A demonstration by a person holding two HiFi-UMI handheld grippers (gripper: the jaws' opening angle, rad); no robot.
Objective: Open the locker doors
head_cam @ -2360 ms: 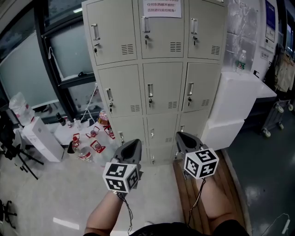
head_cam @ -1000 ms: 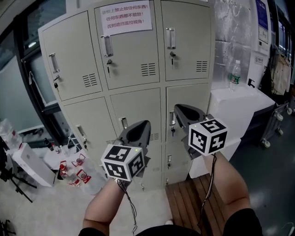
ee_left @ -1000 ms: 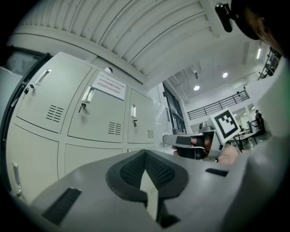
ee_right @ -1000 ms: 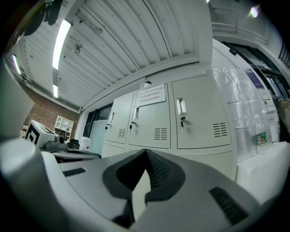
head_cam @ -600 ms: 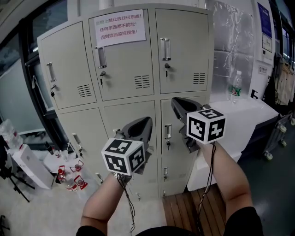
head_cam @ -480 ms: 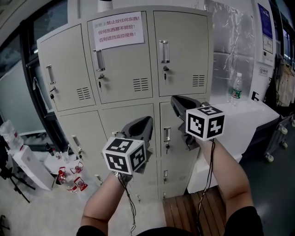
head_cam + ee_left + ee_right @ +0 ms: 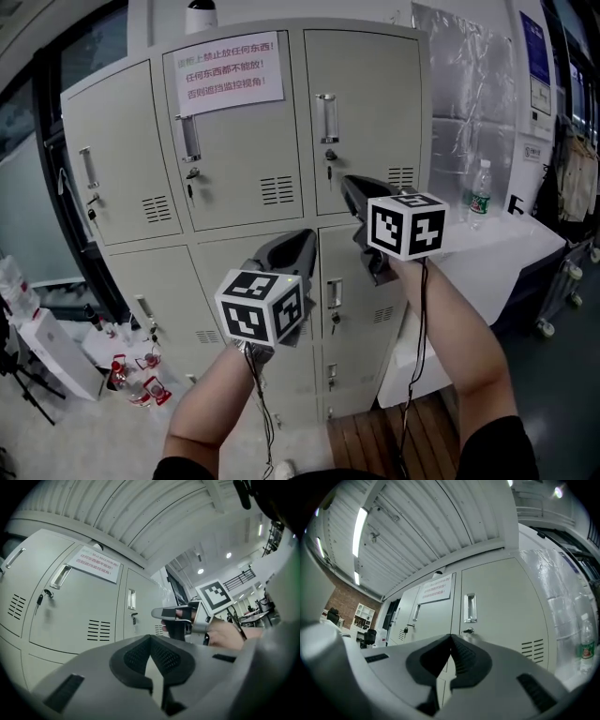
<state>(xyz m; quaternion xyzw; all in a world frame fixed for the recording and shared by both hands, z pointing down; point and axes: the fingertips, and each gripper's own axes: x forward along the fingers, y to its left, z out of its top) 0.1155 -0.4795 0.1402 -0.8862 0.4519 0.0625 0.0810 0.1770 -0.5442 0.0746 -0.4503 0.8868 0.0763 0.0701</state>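
In front of the locker doors (image 7: pixel 234 141), all shut, left gripper (image 7: pixel 302 242) and right gripper (image 7: pixel 351 187) hover, jaws closed, empty. Risk: closed jaws would skid off the top-right handle (image 7: pixel 326 117); the lock (image 7: pixel 328 156) beneath may hold the door.

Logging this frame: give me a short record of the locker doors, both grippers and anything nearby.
locker doors: all in view closed
notice: paper sheet on the top middle door
left gripper: jaws shut, empty, clear of the lockers
right gripper: jaws shut, empty, held higher, facing the top right door's handle, not touching it
water bottle: upright on the white box right of the lockers
task stage: no door opened yet
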